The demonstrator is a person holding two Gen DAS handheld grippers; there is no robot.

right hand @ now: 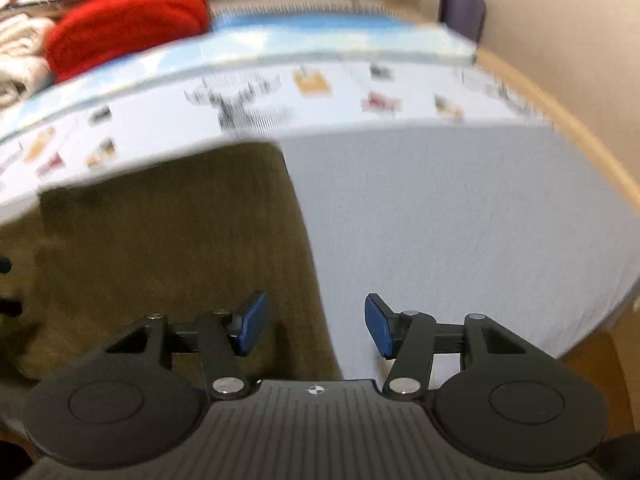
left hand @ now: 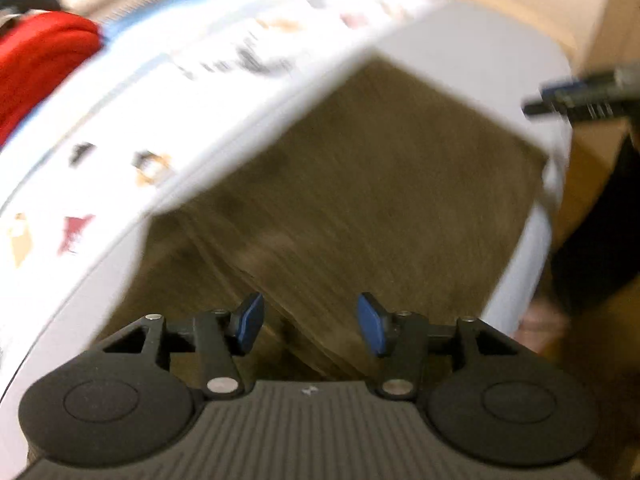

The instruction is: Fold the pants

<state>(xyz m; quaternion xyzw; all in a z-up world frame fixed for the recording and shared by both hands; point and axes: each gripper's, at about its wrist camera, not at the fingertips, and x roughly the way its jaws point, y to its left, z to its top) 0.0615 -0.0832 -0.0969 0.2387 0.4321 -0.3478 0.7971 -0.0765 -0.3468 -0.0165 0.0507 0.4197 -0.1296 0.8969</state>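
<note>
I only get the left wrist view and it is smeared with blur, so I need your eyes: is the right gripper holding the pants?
Observer: No. In the right wrist view the right gripper is open, with nothing between its blue pads; the right edge of the olive pants runs just below the gap.
Operator: What lies to the right of that edge?
Observer: Bare pale sheet, running out to the tan bed edge.
Operator: And the red thing at my far left?
Observer: It is a red folded cloth at the far side of the bed, beside a stack of cream fabric.
</note>
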